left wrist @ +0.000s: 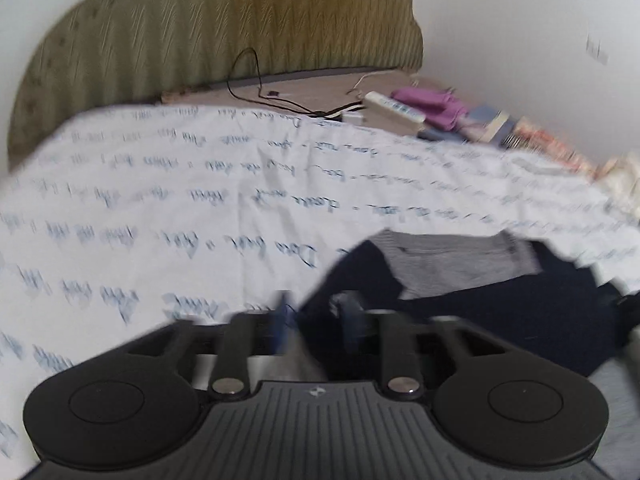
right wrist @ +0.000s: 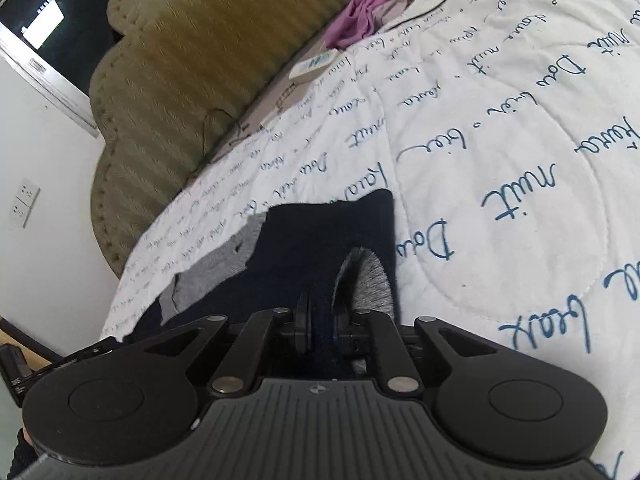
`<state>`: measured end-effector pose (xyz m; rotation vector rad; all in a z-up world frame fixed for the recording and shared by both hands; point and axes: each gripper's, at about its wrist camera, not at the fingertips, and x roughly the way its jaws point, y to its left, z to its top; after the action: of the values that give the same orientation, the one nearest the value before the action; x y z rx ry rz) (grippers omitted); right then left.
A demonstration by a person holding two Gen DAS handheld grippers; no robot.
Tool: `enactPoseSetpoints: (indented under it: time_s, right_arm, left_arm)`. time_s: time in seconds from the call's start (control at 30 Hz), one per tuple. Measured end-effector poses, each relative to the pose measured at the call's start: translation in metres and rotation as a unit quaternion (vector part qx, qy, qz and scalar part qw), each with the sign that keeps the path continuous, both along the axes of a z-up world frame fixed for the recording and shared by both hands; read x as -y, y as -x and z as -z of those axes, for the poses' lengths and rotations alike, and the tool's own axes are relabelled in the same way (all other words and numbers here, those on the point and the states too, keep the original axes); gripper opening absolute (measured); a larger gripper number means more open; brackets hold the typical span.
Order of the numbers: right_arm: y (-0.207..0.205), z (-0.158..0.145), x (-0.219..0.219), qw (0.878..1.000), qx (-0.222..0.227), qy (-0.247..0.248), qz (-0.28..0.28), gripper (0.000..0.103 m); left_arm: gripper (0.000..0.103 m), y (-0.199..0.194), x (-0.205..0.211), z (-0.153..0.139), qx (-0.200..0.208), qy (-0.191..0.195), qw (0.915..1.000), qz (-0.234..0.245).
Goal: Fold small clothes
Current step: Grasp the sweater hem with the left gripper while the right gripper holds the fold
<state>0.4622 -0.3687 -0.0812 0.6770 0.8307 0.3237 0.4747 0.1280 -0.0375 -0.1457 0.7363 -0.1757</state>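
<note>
Quilt, white with blue script, covers the bed below an olive headboard. Navy garment with grey lining lies on the quilt's near part, its long axis running away from the right gripper, whose narrow jaws pinch a navy fold. Left gripper sits at the garment's edge, jaws partly apart; blur hides any contact. No containers show. Purple cloth lies beside the headboard.

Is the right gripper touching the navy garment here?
Touching. In the right wrist view, the right gripper has its jaws nearly together, with the navy garment's fabric running between them.
</note>
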Motion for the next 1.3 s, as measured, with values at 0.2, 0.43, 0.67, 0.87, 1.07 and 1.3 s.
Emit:
enactPoseSetpoints:
  time_s: [0.2,0.43,0.67,0.87,1.07,1.3]
  right_arm:
    - [-0.003,0.005,0.001,1.0,-0.008,-0.015,0.004,0.028]
    - [-0.008,0.0,-0.012,0.999,-0.006,0.035,-0.017,0.006]
    - [-0.008,-0.008,-0.031,0.998,0.014,0.048,-0.032,0.005]
    - [-0.008,-0.006,-0.055,0.995,0.035,0.084,-0.04,0.025]
    - [0.011,-0.041,-0.027,0.996,0.069,0.064,0.0,0.054]
    - [-0.025,-0.043,-0.043,0.993,0.047,0.109,-0.029,0.053]
  left_arm:
    - [0.078,-0.003,0.005,0.013,0.001,0.034,0.9994,0.007]
    - [0.012,-0.017,0.031,0.021,-0.021,-0.038,0.9988,0.022]
    - [0.004,-0.041,0.013,-0.009,0.029,-0.138,0.9895,-0.03]
    - [0.007,-0.048,0.007,0.037,-0.012,-0.148,0.9877,-0.048]
    - [0.072,-0.023,-0.022,0.009,0.012,-0.114,0.989,-0.094]
    - [0.082,-0.033,-0.008,0.012,-0.011,-0.107,0.9904,-0.086]
